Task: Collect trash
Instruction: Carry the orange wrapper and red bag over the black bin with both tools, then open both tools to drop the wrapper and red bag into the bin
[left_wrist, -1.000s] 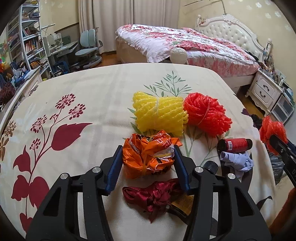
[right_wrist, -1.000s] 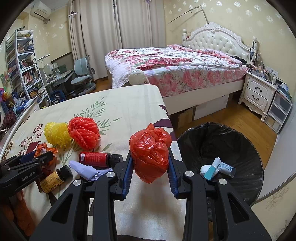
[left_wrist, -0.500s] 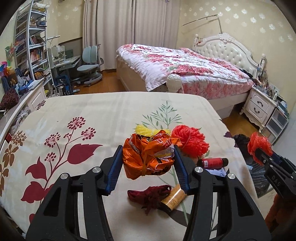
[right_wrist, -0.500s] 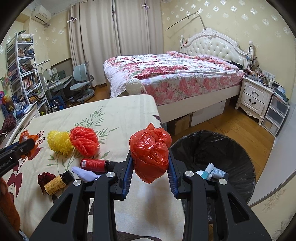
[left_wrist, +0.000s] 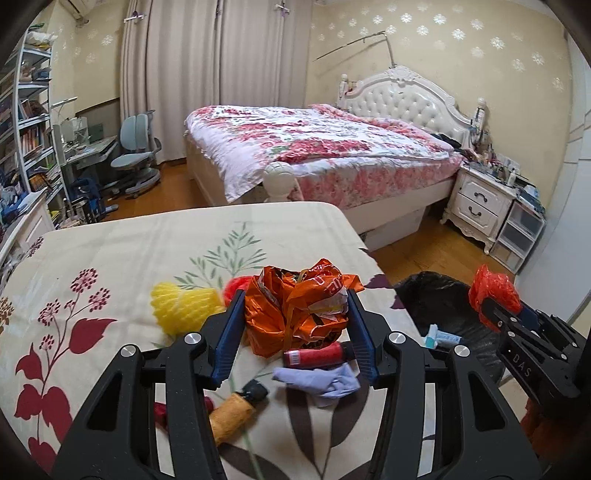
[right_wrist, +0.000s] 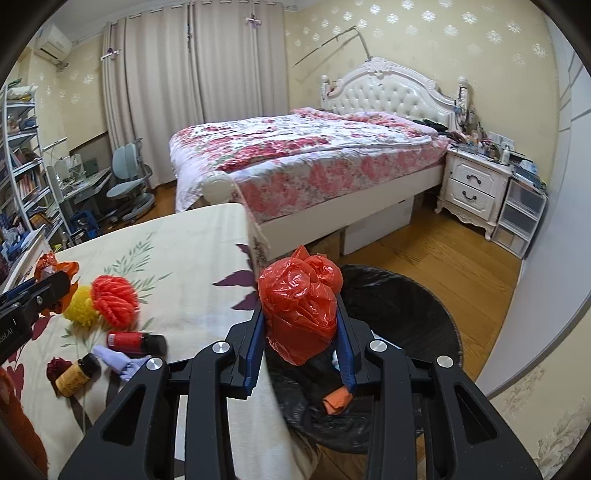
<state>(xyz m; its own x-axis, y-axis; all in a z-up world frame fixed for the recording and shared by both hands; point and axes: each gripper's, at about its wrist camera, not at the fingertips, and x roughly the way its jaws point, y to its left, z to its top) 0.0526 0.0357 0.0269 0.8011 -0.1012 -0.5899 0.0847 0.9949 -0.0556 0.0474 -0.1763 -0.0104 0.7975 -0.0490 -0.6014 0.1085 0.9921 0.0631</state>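
My left gripper (left_wrist: 295, 328) is shut on a crumpled orange wrapper (left_wrist: 299, 310) and holds it above the cream flowered bedspread (left_wrist: 129, 254). My right gripper (right_wrist: 301, 332) is shut on a red plastic bag (right_wrist: 299, 306) and holds it over the near rim of the black-lined trash bin (right_wrist: 399, 306), which stands on the floor right of the bedspread's edge. The bin (left_wrist: 439, 299) also shows in the left wrist view, with small packets inside. The right gripper with its red bag (left_wrist: 493, 290) shows at the right there.
On the bedspread lie a yellow foam net (left_wrist: 181, 306), a red foam net (right_wrist: 114, 299), a red bottle (left_wrist: 317, 356), a pale blue cloth (left_wrist: 321, 380), a brown bottle (left_wrist: 232, 413) and a dark red scrap (right_wrist: 57, 365). A flowered bed (right_wrist: 295, 155) and nightstand (right_wrist: 476, 188) stand beyond.
My left gripper lifted the orange wrapper off the bedspread and swung right toward the bin. My right gripper carried the red bag from beside the bin to over its rim.
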